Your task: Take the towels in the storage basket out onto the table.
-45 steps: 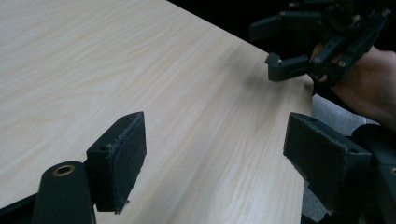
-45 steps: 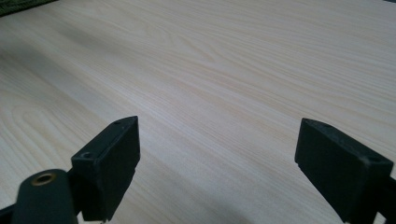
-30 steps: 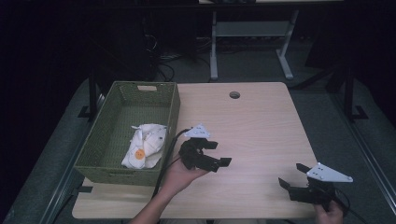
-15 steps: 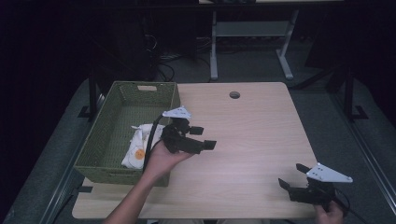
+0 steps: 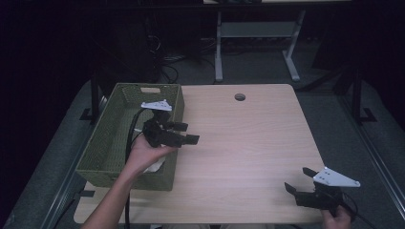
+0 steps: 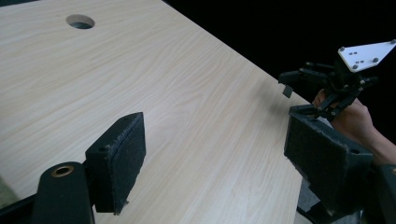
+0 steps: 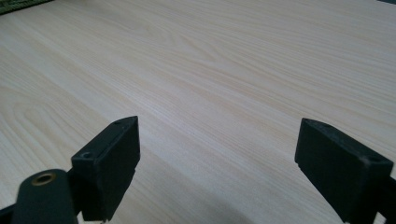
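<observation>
My left gripper (image 5: 188, 133) hovers above the right rim of a green woven basket (image 5: 110, 143), jaws pointing right over the table. It is open with nothing between its pads (image 6: 119, 158). A crumpled white item (image 5: 155, 167) lies in the basket, mostly hidden under the hand. My right gripper (image 5: 298, 179) rests near the table's front right corner, open and holding nothing, its pads (image 7: 114, 163) wide apart over bare wood. The left gripper view also catches the right gripper (image 6: 292, 95) farther off, held in a hand.
The light wooden table (image 5: 248, 143) has a round cable hole (image 5: 239, 97) near its far edge. The basket takes up the table's left side. A cable trails from the left gripper down past the forearm. Dark floor and desk legs lie beyond.
The left gripper has moved up and left from the table's middle to above the basket's right rim. The right gripper has stayed put.
</observation>
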The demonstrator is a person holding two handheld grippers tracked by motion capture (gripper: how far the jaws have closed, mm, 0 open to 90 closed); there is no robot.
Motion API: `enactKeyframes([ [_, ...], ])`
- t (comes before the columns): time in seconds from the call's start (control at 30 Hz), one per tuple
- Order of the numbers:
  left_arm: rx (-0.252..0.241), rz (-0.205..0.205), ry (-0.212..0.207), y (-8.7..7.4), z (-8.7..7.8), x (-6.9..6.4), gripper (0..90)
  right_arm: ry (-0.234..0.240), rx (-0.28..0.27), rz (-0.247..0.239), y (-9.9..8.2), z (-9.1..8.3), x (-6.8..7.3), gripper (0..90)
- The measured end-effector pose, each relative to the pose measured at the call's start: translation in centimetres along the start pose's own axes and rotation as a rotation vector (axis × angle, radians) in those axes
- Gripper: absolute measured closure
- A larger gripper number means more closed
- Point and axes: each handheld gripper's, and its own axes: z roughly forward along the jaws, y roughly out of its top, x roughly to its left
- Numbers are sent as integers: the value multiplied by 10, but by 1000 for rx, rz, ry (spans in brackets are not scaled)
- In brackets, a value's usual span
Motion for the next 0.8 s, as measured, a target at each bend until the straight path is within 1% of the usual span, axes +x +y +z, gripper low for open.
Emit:
enactKeyframes([
  [0.07, 2, -4, 8, 0, -2, 1, 211, 1, 1, 3, 0, 0, 0, 137],
  [0.1, 8, -8, 20, -2, -8, 6, 211, 1, 2, 4, 0, 0, 0, 137],
  [0.13, 10, -13, 22, -3, -10, 8, 211, 0, 1, 4, 0, 0, 0, 137],
  [0.17, 10, -13, 22, -3, -10, 8, 212, 0, 1, 4, 0, 0, 0, 137],
  [0.23, 5, -19, 38, -6, -16, 14, 211, 2, 2, 6, -1, 1, 0, 137],
  [0.3, -6, -40, 43, -9, -21, 19, 212, 3, 3, 2, 0, 1, 0, 137],
  [0.33, -7, -45, 52, -12, -26, 23, 215, 4, 1, -2, 0, 1, 0, 137],
  [0.37, -7, -45, 52, -12, -26, 23, 216, 4, 1, -2, 0, 1, 0, 137],
  [0.4, -2, -50, 68, -14, -29, 27, 217, 3, 2, -1, 0, 1, 1, 137],
  [0.47, 9, -57, 86, -17, -32, 33, 221, 1, 0, 1, 0, 1, 1, 137],
  [0.5, 9, -57, 86, -17, -32, 33, 221, 1, 0, 1, 0, 1, 1, 137],
  [0.57, 5, -72, 94, -19, -35, 37, 221, 9, 1, -1, 0, 2, 1, 137],
  [0.6, 7, -81, 104, -22, -37, 41, 222, 10, 4, -10, 1, 2, 2, 137],
  [0.63, 7, -81, 104, -22, -37, 41, 222, 13, 2, -7, 1, 2, 3, 137],
  [0.67, 14, -85, 117, -23, -39, 45, 222, 13, 1, -8, 1, 2, 3, 137],
  [0.77, 17, -89, 125, -26, -41, 48, 225, 12, 2, -5, 1, 2, 3, 137],
  [0.8, 19, -98, 138, -28, -43, 52, 225, 9, 0, -6, 0, 2, 2, 137],
])
